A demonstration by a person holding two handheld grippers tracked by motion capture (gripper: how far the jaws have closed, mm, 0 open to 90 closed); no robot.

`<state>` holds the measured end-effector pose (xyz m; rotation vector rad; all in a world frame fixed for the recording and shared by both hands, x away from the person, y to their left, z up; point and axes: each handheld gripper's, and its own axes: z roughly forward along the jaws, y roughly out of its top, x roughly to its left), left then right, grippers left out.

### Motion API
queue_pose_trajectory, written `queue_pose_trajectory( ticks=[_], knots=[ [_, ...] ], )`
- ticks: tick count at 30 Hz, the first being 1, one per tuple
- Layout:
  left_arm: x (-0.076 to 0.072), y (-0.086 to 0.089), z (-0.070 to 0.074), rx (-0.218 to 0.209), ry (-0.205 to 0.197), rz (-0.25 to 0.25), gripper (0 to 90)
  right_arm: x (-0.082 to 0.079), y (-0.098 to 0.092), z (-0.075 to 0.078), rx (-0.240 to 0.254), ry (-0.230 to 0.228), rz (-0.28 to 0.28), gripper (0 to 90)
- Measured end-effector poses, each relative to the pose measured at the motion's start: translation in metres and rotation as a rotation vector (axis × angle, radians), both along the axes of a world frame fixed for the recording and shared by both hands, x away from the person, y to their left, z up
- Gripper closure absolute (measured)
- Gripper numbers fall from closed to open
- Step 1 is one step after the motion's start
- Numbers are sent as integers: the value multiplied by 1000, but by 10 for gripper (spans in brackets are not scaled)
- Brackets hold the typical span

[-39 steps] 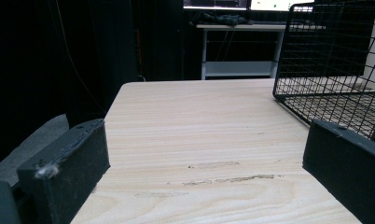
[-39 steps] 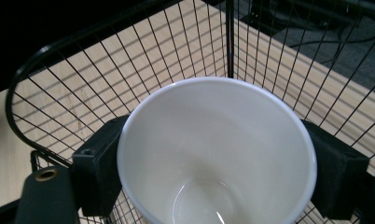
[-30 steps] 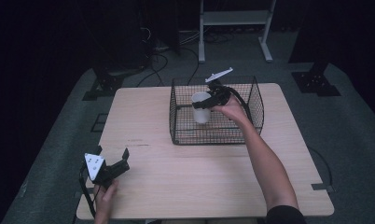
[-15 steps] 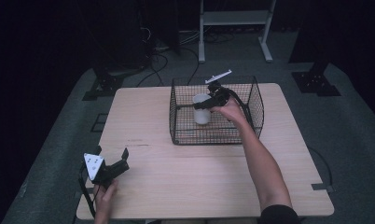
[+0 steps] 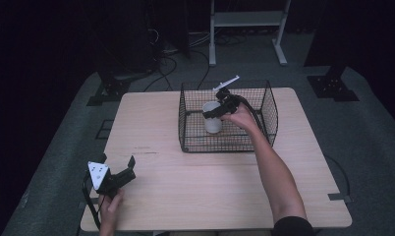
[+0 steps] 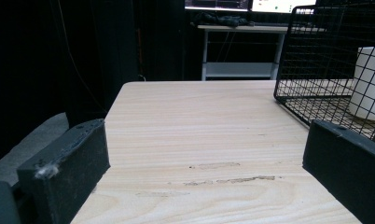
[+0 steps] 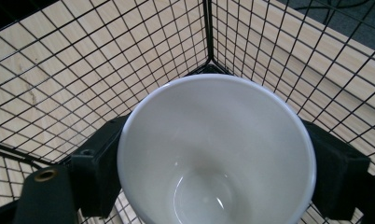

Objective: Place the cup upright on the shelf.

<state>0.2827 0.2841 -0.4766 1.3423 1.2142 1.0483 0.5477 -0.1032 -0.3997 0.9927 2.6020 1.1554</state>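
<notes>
1. We are holding the right gripper (image 5: pixel 216 112) inside the black wire basket (image 5: pixel 269 105), which is sitting on the far middle part of the wooden table (image 5: pixel 215 189).
2. We are clamping a white cup (image 5: pixel 212 118) with it: in the right gripper view the 2 black jaws are pressing on opposite sides of the cup (image 7: pixel 213 154), just below its rim, so this gripper (image 7: pixel 213 168) is pinching the cup.
3. The cup is standing upright with its mouth open upward, and its inside is looking bare and white.
4. In the high view the cup is sitting in the middle-left part of the basket, apart from the basket's walls; we cannot tell whether its base is touching the basket floor.
5. Our right hand (image 5: pixel 242 118) is reaching over the basket's near-right part, with the forearm coming in from the near right edge of the table.
6. We are resting the left gripper (image 5: pixel 118 173) at the near left corner of the table, well apart from the basket.
7. Its 2 jaws are standing spread wide with nothing between them; in the left gripper view bare wood is showing between them (image 6: pixel 204 177).
8. From the left gripper view the basket (image 6: pixel 316 51) is showing at the far right, with the cup (image 6: pixel 370 84) behind its mesh.
9. Our left hand (image 5: pixel 109 206) is gripping this gripper from the near side, with its grey 3-cornered plate (image 5: pixel 98 172) facing up.
</notes>
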Motion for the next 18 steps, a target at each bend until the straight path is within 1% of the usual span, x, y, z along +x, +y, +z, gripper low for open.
queue_pose_trajectory(
  ticks=[3, 6, 9, 14, 16, 18],
  knots=[
    [0, 0, 0, 4, 1, 0, 0, -1, -1, 1, -10, 2, 4, 177],
    [0, 0, 0, 3, 2, 1, 0, -4, -1, 3, -31, -11, 8, 176],
    [0, 0, 0, -2, 1, 3, 0, -6, -1, 3, -18, -21, 10, 177],
    [0, 0, 0, 0, 0, 3, 0, -8, -1, 1, -11, -17, 10, 173],
    [0, 0, 0, 0, 1, 3, 0, -9, -1, 2, -11, -18, 12, 166],
    [0, 0, 0, -1, 0, 3, 0, -10, -2, 4, 3, -23, 12, 159]
  ],
)
